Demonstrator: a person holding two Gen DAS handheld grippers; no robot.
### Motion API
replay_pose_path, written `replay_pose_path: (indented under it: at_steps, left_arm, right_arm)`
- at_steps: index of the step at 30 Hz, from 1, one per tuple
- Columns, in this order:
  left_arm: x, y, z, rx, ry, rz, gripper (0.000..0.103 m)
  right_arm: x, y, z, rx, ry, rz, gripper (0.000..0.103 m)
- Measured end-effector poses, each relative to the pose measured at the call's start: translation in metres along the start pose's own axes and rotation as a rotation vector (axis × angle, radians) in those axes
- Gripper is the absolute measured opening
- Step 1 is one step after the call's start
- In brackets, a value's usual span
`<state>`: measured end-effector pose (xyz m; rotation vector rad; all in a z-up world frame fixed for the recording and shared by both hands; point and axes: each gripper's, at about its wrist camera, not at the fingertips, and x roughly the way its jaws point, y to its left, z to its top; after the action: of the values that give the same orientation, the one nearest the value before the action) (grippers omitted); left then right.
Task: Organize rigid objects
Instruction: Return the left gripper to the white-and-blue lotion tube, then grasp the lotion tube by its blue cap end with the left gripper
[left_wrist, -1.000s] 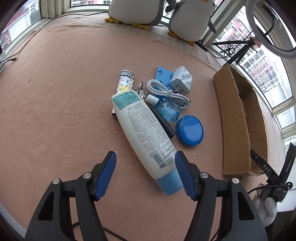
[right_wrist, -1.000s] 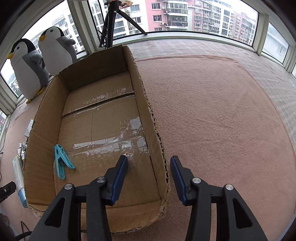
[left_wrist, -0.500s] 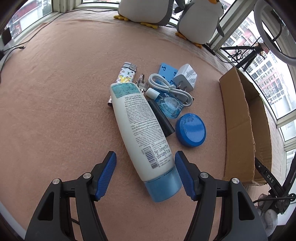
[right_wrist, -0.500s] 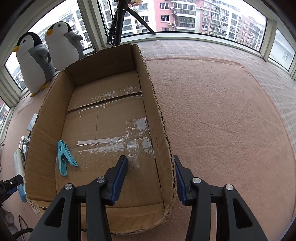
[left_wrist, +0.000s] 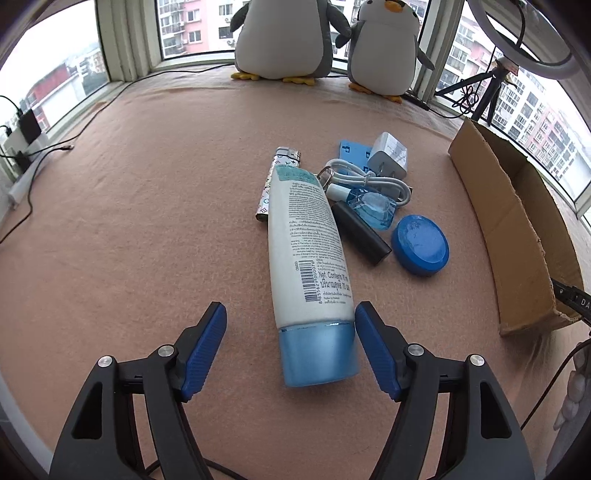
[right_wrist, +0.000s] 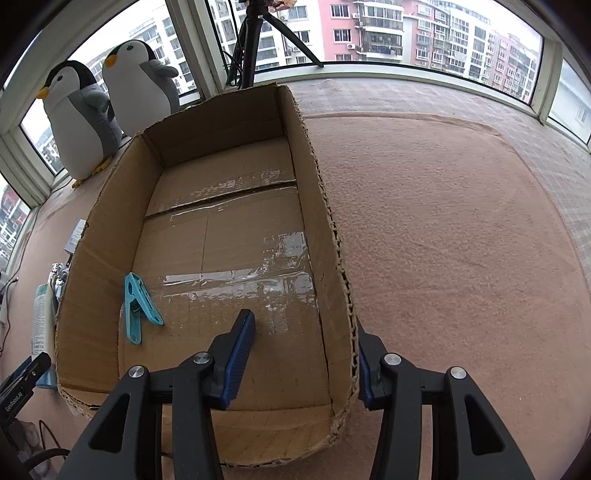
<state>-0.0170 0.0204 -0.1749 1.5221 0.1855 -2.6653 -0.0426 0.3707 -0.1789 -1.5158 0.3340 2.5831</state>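
**Left tongs spread around the bottle cap; right tongs astride the box wall**

The left gripper (left_wrist: 290, 347) is spread wide, its blue pads on either side of the blue cap end of a white bottle (left_wrist: 308, 251) that lies on the pink carpet (left_wrist: 147, 240). The right pad sits just beside the cap; the left pad is well apart from it. The bottle runs away from the camera, cap nearest.

Right of the bottle lies a black stick (left_wrist: 360, 232), then a round blue lid (left_wrist: 421, 244). Behind them sit a clear blue bottle (left_wrist: 373, 208), a coiled white cable (left_wrist: 369, 181), a white charger (left_wrist: 389, 156) and a flat blue piece (left_wrist: 352, 151). A patterned lighter (left_wrist: 277, 173) lies partly under the bottle's far end, on its left.

The right gripper (right_wrist: 303, 354) is also spread, straddling the right wall of the cardboard box (right_wrist: 332, 258): left finger inside, right finger outside. I cannot tell if either pad touches the wall. A teal clip (right_wrist: 136, 308) lies on the box floor by the left wall.

At the far window stand two plush penguins (left_wrist: 280, 37).
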Motion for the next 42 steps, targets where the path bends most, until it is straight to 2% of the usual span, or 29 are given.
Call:
replay_pose_path:
  at_steps: [3,7,11,17,21,23,25,26,28,32,38,42]
  left_arm:
    - [-0.002,-0.002,-0.003,0.054,-0.057,0.033,0.078]
    - [-0.004,-0.022,-0.008,0.191,-0.141,0.112,0.079]
    - [0.006,-0.028,-0.005,0.223,-0.117,0.133,0.079]
    - [0.012,-0.026,0.001,0.234,-0.135,0.164,0.079]
    - [0.013,-0.026,0.000,0.237,-0.134,0.143,0.075]
    - [0.012,-0.025,-0.001,0.237,-0.133,0.116,0.067]
    - [0.011,-0.027,-0.002,0.253,-0.133,0.085,0.051]
    - [0.010,-0.030,-0.003,0.268,-0.135,0.082,0.049]
    - [0.010,-0.032,-0.004,0.279,-0.141,0.085,0.049]
    - [0.008,-0.024,0.000,0.246,-0.127,0.052,0.047]
    - [-0.003,-0.017,0.004,0.209,-0.159,0.028,0.045]
    - [-0.003,-0.014,0.006,0.194,-0.150,0.008,0.045]
  right_arm:
    - [0.001,0.000,0.002,-0.007,-0.001,0.009,0.044]
    - [0.003,0.000,0.003,-0.012,0.000,0.020,0.044]
    - [0.004,-0.001,0.004,-0.005,0.000,0.035,0.044]
    - [0.005,-0.003,0.005,0.003,-0.001,0.052,0.044]
    - [0.006,-0.003,0.006,0.005,0.001,0.053,0.044]
    - [0.006,-0.003,0.007,0.008,-0.001,0.052,0.044]
    - [0.007,-0.003,0.007,0.012,-0.002,0.050,0.044]
    - [0.007,-0.003,0.007,0.013,-0.003,0.049,0.044]
    - [0.007,-0.003,0.007,0.017,-0.003,0.046,0.044]
    - [0.007,-0.005,0.006,0.022,-0.006,0.041,0.044]
    - [0.006,-0.006,0.006,0.022,-0.007,0.033,0.044]
    - [0.006,-0.006,0.006,0.022,-0.009,0.028,0.044]
